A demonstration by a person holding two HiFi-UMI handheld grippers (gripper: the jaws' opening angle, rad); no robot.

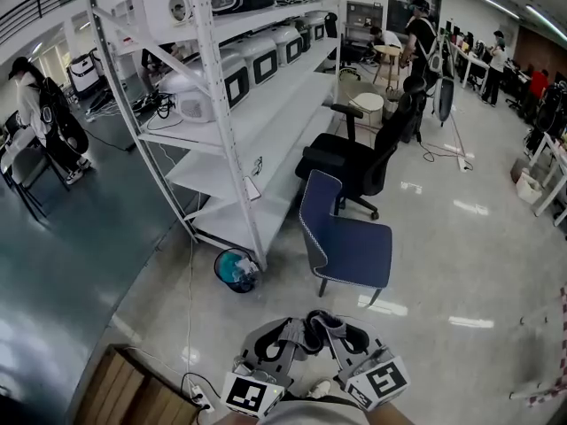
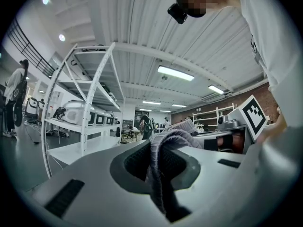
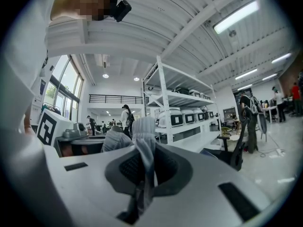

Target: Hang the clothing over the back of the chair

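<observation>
Left gripper view: left gripper (image 2: 161, 174) clamped on grey clothing (image 2: 166, 143), fold pinched between its jaws
Right gripper view: right gripper (image 3: 142, 178) closed on same clothing
Head view: clothing bunched between both grippers, well apart from blue chair (image 1: 345, 242)
Progress: clothing lifted; draping over chair back not yet done

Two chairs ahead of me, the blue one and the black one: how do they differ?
The blue chair stands nearer, on fixed legs, without armrests; the black chair is behind it, on a wheeled base, with armrests. Blue's seat points away from the shelving; black's faces it. Both backs are bare.
</observation>
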